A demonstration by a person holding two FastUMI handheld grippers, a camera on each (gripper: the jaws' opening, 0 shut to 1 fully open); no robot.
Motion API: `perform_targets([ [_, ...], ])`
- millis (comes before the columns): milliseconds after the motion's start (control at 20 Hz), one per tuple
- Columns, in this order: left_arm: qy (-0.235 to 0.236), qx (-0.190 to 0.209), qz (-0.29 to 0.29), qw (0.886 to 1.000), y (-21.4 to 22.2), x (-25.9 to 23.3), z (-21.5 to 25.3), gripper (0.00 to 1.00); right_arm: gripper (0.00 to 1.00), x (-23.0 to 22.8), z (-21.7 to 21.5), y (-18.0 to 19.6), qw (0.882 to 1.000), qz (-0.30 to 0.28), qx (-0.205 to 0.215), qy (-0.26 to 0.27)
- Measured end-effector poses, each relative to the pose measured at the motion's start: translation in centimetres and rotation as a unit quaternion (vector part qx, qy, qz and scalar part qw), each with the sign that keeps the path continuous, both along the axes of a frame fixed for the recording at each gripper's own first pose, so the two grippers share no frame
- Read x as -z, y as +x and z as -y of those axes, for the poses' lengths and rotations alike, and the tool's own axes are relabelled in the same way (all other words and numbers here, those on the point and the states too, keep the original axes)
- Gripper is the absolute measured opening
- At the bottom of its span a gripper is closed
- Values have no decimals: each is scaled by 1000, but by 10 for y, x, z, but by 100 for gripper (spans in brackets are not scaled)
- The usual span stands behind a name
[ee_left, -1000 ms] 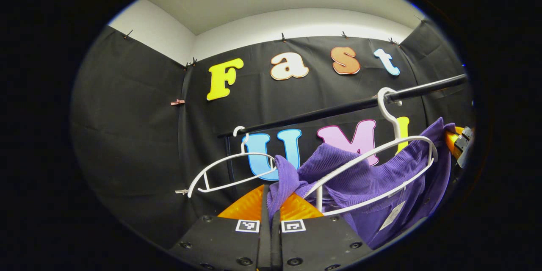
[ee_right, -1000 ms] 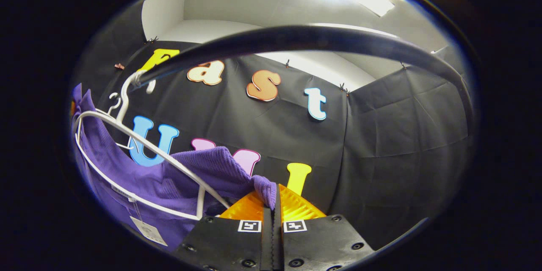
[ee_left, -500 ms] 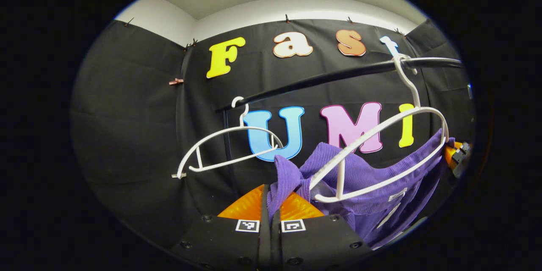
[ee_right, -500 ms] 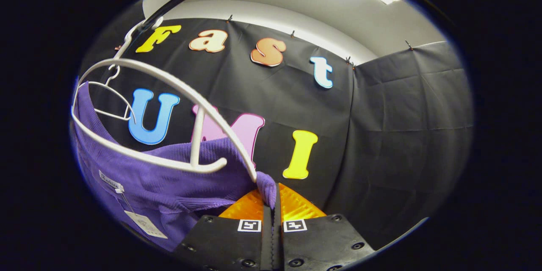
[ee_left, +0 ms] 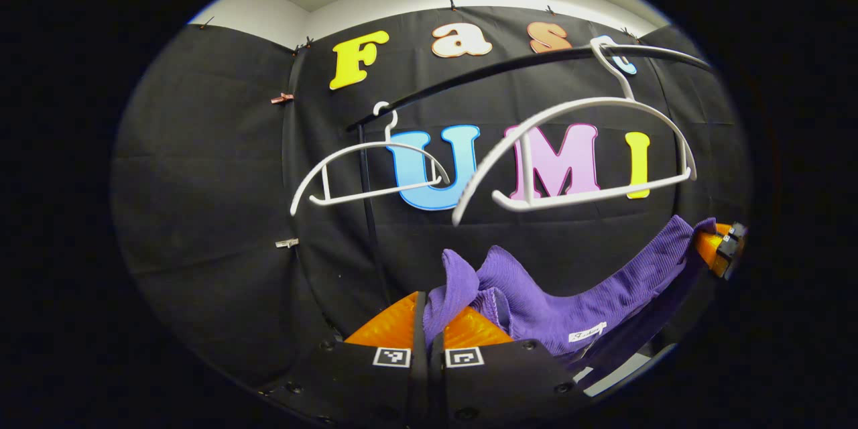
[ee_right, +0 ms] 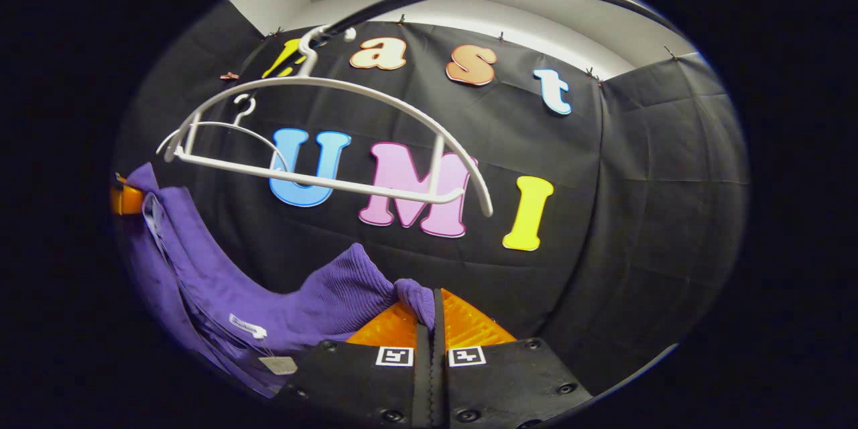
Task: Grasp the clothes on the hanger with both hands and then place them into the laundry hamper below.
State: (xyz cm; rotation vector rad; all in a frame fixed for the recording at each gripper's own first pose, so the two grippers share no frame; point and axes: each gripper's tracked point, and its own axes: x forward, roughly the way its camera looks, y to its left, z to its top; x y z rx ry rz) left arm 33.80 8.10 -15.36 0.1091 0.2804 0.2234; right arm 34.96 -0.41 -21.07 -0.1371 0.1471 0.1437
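Now the purple top (ee_left: 576,295) hangs in the air between the two grippers, below the white hanger (ee_left: 576,147) and clear of it. It sags in the middle like a soft swing. It looks light and floppy, with little ribs in the knit, so it will bend and fold any way it likes. It will not break. It could slide out of a weak pinch, so a good place to hold it is a thick bunch of cloth near each shoulder, and that is where it is held.

The left gripper (ee_left: 429,322) has its two fingers squeezed together with a lump of purple cloth caught between them. The right gripper (ee_right: 432,318) is pressed closed the same way on the other end of the top. In the left gripper view the right gripper also shows far off at the end of the cloth.

The white hanger is bare and hooks on the black rail (ee_left: 496,70). A second white hanger (ee_left: 365,171), also bare, hangs farther along the same rail. Black cloth covers the wall behind.

The laundry hamper is not in these pictures, so I cannot tell how near it is. I think the top has to go down into it next.
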Motion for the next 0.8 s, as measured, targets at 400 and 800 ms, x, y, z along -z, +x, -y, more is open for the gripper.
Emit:
perform_targets([
  [400,-44,110,23,993,-28,-43,97,5,5,-81,-51,-47,995,4,-87,48],
  [800,-118,147,-38,981,-49,16,134,5,5,-14,-64,-94,986,-94,-131,43],
])
